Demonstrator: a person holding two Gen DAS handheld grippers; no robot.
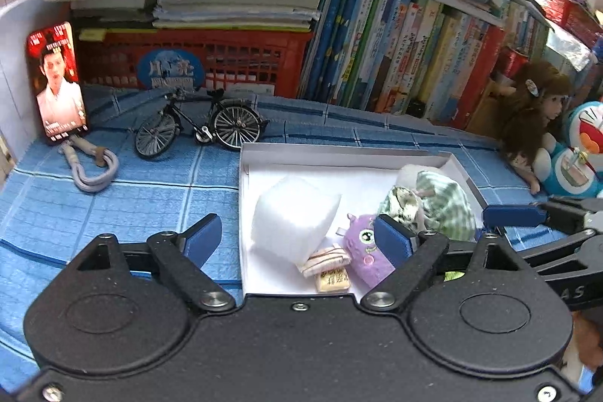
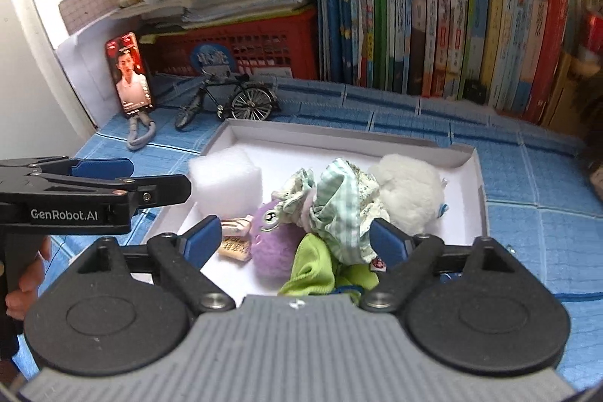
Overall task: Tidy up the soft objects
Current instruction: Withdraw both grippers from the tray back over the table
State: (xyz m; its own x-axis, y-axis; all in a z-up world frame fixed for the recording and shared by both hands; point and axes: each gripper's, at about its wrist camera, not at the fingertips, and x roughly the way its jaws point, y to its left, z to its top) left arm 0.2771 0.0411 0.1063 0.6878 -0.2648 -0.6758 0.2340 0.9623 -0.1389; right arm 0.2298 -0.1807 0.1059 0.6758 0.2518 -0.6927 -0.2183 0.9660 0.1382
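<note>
On the left edge a phone (image 1: 58,81) leans upright on the blue checked cloth (image 1: 113,198), its screen lit, a grey looped strap (image 1: 92,168) lying at its foot. Just right of it stands a small model bicycle (image 1: 199,125), in front of a red plastic crate (image 1: 196,59) with papers piled on top.

Now the centre: a shallow white box (image 2: 467,153) lies open on the cloth, and the soft things are all inside it. At its left end sits a white foam cube (image 2: 226,179), then a little striped pouch (image 2: 235,226) over a tan tag, a purple plush (image 2: 269,251) with one big eye, a bunched green-checked cloth (image 2: 341,210), a lime-green fabric piece (image 2: 316,268) and, furthest right, a fluffy white plush (image 2: 409,193).

The left gripper (image 1: 301,236) hangs over the box's left part, blue pads spread wide, nothing between them. The right gripper (image 2: 297,238) hovers above the purple plush and the checked cloth, also spread wide and gripping nothing.

Hard to make out: the tag's print is too small to read, the book spines (image 2: 452,25) along the back carry writing too blurred to read, and the lime fabric is half hidden behind the gripper body. A brown-haired doll (image 1: 535,108) and a blue cartoon plush (image 1: 580,153) are cut off at the right edge of the left view.

Legible: "GenRobot.AI" on the left gripper's side.
</note>
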